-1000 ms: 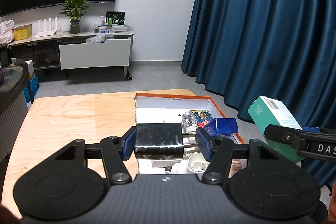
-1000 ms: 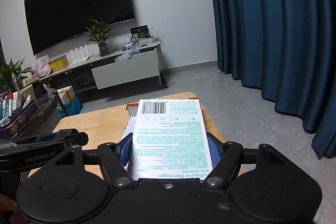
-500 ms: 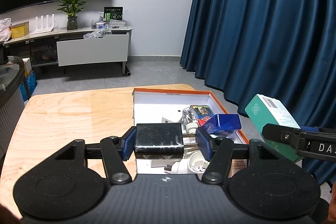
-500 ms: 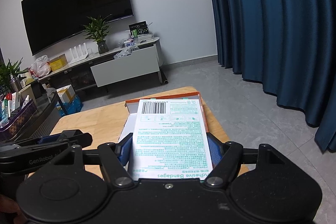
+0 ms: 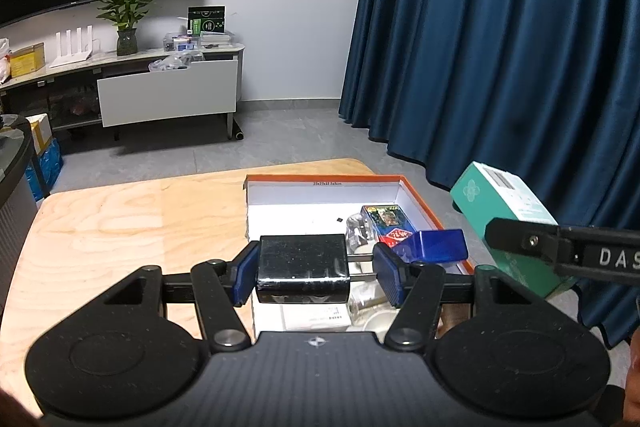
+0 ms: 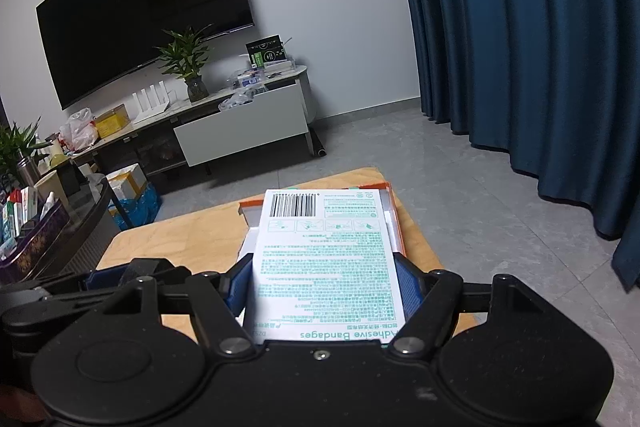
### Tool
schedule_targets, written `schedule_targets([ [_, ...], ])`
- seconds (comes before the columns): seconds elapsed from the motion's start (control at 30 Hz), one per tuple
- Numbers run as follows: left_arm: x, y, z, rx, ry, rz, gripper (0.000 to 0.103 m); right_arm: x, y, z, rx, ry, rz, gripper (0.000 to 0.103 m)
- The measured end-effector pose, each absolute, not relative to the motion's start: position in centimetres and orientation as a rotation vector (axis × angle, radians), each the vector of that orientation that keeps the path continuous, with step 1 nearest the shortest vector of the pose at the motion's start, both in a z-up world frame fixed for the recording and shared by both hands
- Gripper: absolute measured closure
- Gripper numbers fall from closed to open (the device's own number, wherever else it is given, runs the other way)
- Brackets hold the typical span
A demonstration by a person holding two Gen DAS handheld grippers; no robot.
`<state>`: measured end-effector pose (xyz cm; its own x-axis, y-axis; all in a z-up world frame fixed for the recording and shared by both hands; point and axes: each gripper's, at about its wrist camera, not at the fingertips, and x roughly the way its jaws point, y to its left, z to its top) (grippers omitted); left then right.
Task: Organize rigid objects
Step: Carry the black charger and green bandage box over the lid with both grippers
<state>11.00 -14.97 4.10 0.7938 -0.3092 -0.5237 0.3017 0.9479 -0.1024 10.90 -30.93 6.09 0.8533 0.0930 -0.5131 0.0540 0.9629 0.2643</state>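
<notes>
My left gripper point(image 5: 316, 267) is shut on a glossy black charger block point(image 5: 302, 263); its left side lies against the left pad and its metal prongs reach the right pad. It hangs over the near end of an orange-rimmed white box point(image 5: 320, 179) that holds a blue box point(image 5: 436, 247), a printed card pack point(image 5: 386, 221) and several small white and clear items. My right gripper point(image 6: 324, 287) is shut on a white and teal adhesive bandages box point(image 6: 324, 259), which covers most of the orange-rimmed box point(image 6: 394, 215). In the left wrist view the bandages box point(image 5: 500, 203) hangs right of the orange-rimmed box.
The orange-rimmed box sits at the right end of a light wooden table point(image 5: 120, 227). A blue curtain point(image 5: 500, 47) hangs to the right. A dark round side table point(image 6: 60, 239) with small items stands at the left, a TV console point(image 6: 240, 123) behind.
Both grippers have drifted a little across the table with their loads, and the room has slid slightly left in the left wrist view. Neither grip has changed.
</notes>
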Motion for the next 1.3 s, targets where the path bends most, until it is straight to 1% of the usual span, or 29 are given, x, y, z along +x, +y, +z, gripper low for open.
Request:
schedule_targets([
  [0.2, 12.7, -15.2, 4.3, -0.017, 0.575, -0.331, 0.042, 13.6, -31.4, 6.7, 0.245, 0.556, 0.007, 0.019],
  [0.63, 16.1, -16.4, 3.6, -0.01, 0.613, -0.363, 0.042, 19.7, -32.8, 5.7, 0.217, 0.62, 0.001, 0.019],
  [1.3, 18.3, -17.5, 2.8, 0.005, 0.649, -0.38, 0.042, 23.4, -32.5, 4.2, 0.204, 0.675, 0.003, 0.019],
])
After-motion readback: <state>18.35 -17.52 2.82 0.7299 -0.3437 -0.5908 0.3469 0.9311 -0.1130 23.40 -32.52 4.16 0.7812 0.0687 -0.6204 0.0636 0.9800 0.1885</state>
